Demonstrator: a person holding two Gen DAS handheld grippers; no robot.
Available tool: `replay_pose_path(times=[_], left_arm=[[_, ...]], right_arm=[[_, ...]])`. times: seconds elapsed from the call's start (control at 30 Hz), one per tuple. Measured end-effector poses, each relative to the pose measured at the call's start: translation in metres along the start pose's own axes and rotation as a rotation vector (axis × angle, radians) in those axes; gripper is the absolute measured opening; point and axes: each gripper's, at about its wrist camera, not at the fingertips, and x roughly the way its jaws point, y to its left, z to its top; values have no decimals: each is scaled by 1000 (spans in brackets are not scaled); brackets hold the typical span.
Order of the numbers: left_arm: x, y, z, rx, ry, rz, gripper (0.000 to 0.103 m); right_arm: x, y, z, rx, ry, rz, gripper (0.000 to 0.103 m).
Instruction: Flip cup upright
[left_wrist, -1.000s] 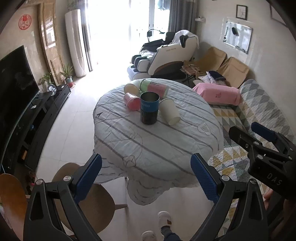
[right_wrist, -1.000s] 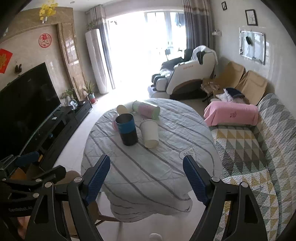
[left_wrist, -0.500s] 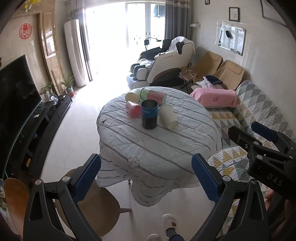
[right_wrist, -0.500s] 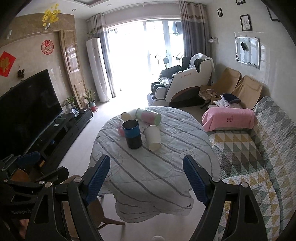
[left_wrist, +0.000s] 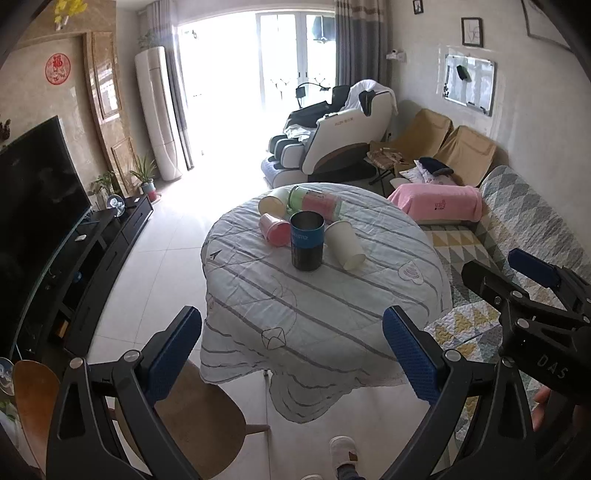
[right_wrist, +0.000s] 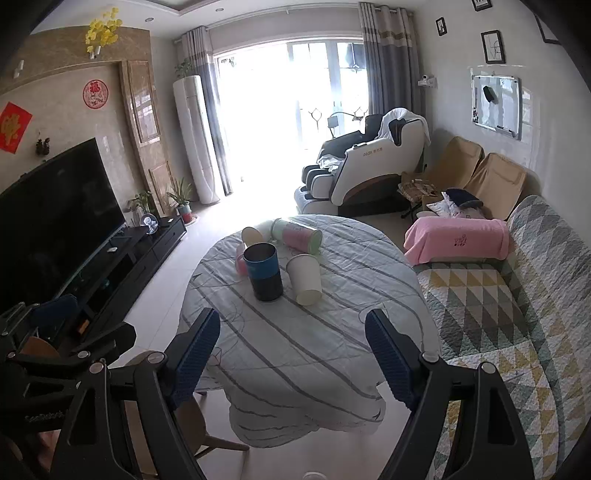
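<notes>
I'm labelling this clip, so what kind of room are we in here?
Most likely a home living room: a large television on a low stand, a sofa under a patterned quilt, and a massage chair by the bright window.

I have my left gripper (left_wrist: 291, 341) held up in the air with its jaws spread wide, nothing between the blue pads (left_wrist: 173, 354). It is level, both black finger arms rising evenly from the bottom of the left wrist view. My right gripper (right_wrist: 291, 354) is likewise wide apart and carries nothing, its blue pads (right_wrist: 388, 358) bare. In the left wrist view the right gripper's black body shows at the right edge, just beside the left one, with a bit of my hand (left_wrist: 546, 406) behind it. My shoe (left_wrist: 343, 452) shows at the bottom edge.
</notes>
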Motion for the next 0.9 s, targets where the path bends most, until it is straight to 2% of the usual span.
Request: replay_pose_path(times=[0.9], left_arm=[[40,-9,22,3,6,4,100]], right_arm=[[42,-18,24,-4,67,12,82]])
